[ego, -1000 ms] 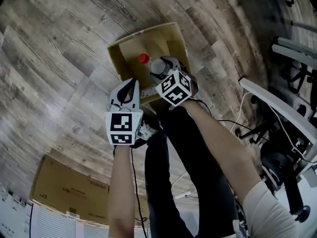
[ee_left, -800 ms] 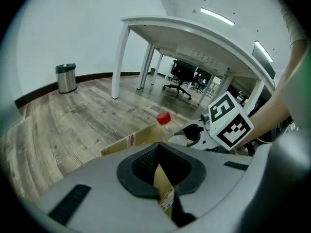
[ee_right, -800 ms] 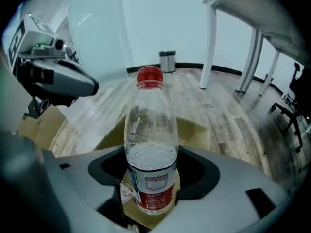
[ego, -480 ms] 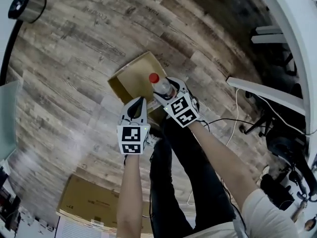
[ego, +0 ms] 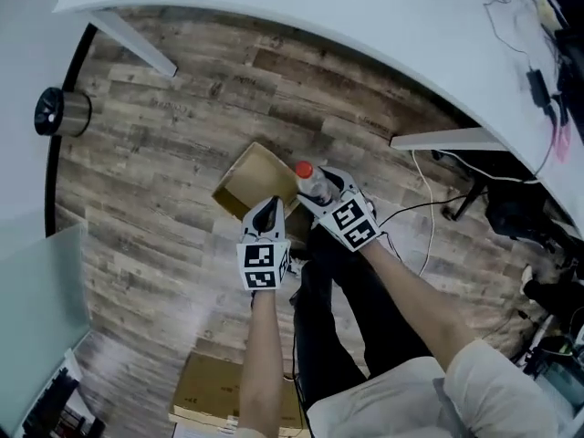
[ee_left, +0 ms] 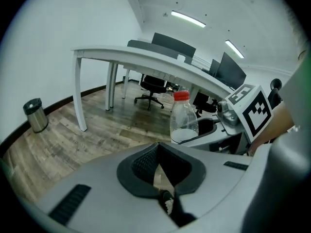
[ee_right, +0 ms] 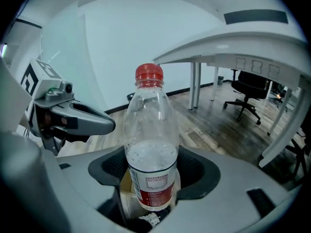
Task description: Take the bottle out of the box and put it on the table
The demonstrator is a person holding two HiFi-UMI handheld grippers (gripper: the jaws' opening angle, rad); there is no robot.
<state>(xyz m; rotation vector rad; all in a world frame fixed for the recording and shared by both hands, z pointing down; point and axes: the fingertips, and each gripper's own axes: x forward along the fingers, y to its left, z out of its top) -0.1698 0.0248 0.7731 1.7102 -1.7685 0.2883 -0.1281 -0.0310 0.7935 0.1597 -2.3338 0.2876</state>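
A clear plastic bottle (ego: 316, 186) with a red cap and a little water stands upright in my right gripper (ego: 321, 192), which is shut on its lower body. It is held above the near right corner of the open cardboard box (ego: 253, 186) on the wood floor. In the right gripper view the bottle (ee_right: 150, 144) fills the middle, clamped between the dark pads (ee_right: 197, 171). My left gripper (ego: 271, 208) hovers just left of it over the box's near edge, shut with nothing in it. The left gripper view shows the bottle (ee_left: 183, 118) ahead on the right. The white table (ego: 365, 26) curves across the top.
A steel bin (ego: 62, 112) stands on the floor at the left. A second cardboard box (ego: 219, 391) lies behind my legs. White table legs (ego: 137, 44) and a cable (ego: 429, 217) flank the box. Office chairs (ee_left: 153, 86) sit under the table (ee_left: 146, 62).
My right gripper has lifted the bottle up out of the box. The head view has swung up, so the white table and the bin have come into sight.
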